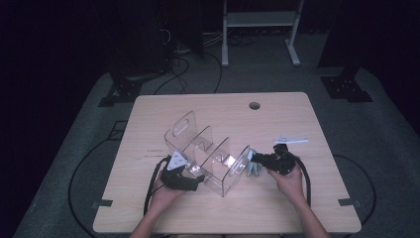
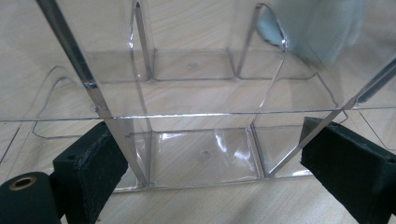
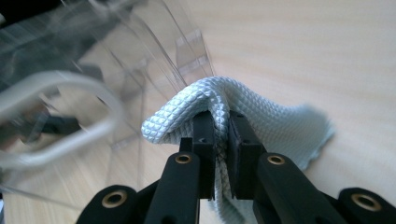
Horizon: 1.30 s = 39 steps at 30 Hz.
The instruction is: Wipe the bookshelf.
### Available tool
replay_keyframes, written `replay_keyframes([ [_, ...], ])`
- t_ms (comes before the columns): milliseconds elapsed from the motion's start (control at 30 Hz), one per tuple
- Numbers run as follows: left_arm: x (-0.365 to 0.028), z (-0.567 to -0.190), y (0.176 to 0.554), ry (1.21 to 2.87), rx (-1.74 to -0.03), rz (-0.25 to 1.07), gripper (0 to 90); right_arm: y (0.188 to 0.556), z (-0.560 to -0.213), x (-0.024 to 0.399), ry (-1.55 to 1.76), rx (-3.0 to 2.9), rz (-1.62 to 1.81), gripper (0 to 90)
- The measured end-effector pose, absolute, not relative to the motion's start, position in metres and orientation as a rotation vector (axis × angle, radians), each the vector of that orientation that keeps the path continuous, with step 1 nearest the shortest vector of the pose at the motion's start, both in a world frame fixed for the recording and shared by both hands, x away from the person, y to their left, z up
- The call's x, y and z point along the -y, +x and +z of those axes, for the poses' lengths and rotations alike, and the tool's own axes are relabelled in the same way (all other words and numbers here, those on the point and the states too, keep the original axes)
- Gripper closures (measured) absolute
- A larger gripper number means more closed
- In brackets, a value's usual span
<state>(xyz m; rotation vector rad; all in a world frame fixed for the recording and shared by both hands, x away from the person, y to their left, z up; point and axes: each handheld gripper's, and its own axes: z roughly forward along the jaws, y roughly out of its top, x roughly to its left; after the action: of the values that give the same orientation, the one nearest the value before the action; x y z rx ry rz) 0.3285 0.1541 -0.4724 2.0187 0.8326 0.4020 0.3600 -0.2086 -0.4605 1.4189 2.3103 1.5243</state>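
Observation:
A clear acrylic organizer [image 1: 208, 158] with several upright dividers stands in the middle of the wooden table [image 1: 163, 109]. My left gripper [image 1: 194, 177] sits at its near left end. In the left gripper view the two pads [image 2: 93, 163] stand wide apart and lie against the outside of two clear walls of the organizer [image 2: 196, 93]. My right gripper [image 1: 258, 159] is at the organizer's right end, shut on a folded pale blue textured cloth [image 1: 253, 167]. The right gripper view shows the cloth [image 3: 280, 121] bunched over my right gripper [image 3: 223, 126], close to a clear curved wall [image 3: 140, 60].
A white strip [image 1: 292, 141] lies on the table behind my right hand. A round cable hole [image 1: 254, 105] sits near the far edge. Black cables trail from both grippers off the near edge. A white frame [image 1: 260, 20] stands on the floor beyond the table.

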Motion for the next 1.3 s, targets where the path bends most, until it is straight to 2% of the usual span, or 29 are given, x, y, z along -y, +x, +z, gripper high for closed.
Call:
replay_keyframes([
  [100,-0.154,-0.472,0.328,2.019,-0.832,0.402,7.8,0.364,-0.469,0.209,1.446,-2.349,1.495,82.7],
  [267,-0.155,-0.473,0.328,2.018,-0.833,0.399,7.9,0.364,-0.459,0.213,1.426,-2.297,1.559,82.7],
  [567,-0.156,-0.472,0.328,2.024,-0.831,0.403,7.9,0.371,-0.493,0.204,1.483,-2.446,1.352,82.6],
  [767,-0.156,-0.472,0.328,2.022,-0.832,0.403,7.9,0.370,-0.480,0.207,1.462,-2.387,1.444,82.6],
  [967,-0.156,-0.472,0.328,2.023,-0.833,0.402,7.9,0.374,-0.496,0.206,1.502,-2.444,1.379,82.5],
  [1133,-0.155,-0.472,0.328,2.021,-0.835,0.402,7.9,0.368,-0.480,0.208,1.445,-2.389,1.451,82.5],
  [1300,-0.155,-0.472,0.328,2.023,-0.835,0.402,7.9,0.368,-0.492,0.202,1.455,-2.450,1.310,82.5],
])
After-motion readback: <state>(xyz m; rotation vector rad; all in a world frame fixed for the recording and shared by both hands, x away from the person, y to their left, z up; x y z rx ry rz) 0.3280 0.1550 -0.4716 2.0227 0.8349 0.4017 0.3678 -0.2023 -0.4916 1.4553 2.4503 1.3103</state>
